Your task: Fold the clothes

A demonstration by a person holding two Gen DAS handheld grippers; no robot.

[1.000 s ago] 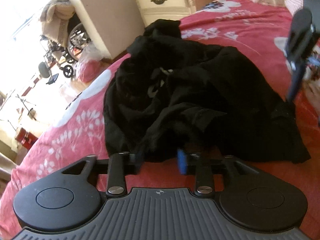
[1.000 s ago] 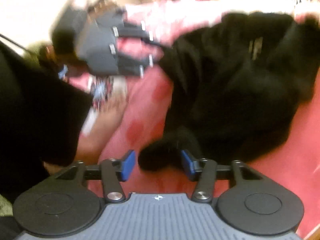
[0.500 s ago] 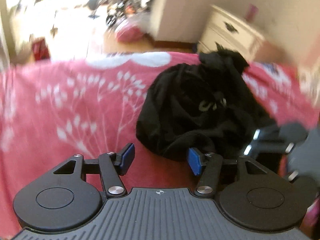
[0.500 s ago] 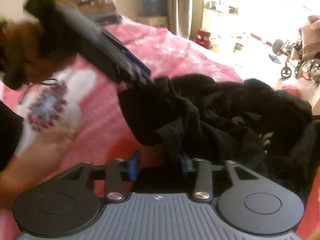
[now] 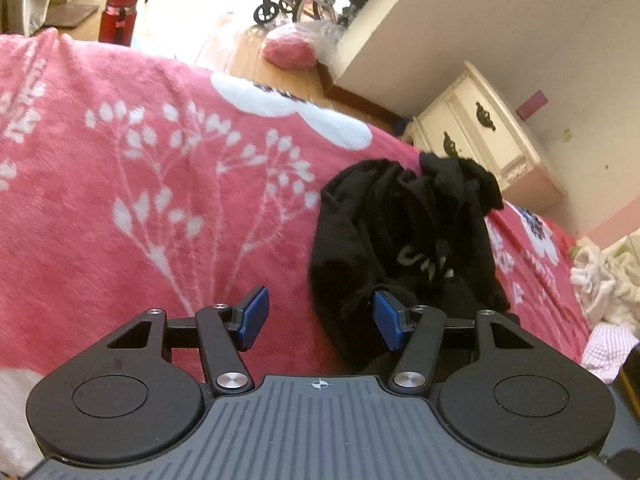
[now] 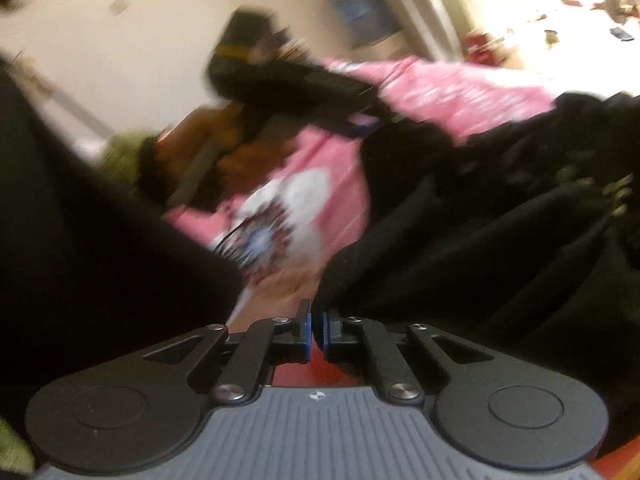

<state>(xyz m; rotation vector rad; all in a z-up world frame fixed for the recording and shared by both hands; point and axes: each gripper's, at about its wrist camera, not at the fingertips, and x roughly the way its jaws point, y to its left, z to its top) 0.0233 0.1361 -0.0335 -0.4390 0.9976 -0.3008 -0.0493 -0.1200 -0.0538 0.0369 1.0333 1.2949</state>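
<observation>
One black garment (image 5: 404, 248) bunched on the bed (image 5: 140, 184) near its nightstand-side edge | right gripper (image 6: 314, 330) fingers have just closed together onto a fabric edge | left gripper (image 5: 316, 316) fingers apart, hem between, unpinched | judged: spreading starts, folding pending

A pink-red blanket (image 5: 120, 184) patterned with white sprigs and white patches is shown beneath a black garment (image 5: 404, 240) bearing pale grey lettering, with blue pads on the black left gripper (image 5: 318, 318) and a cream nightstand (image 5: 480, 136) with dark handles beyond the garment.
</observation>
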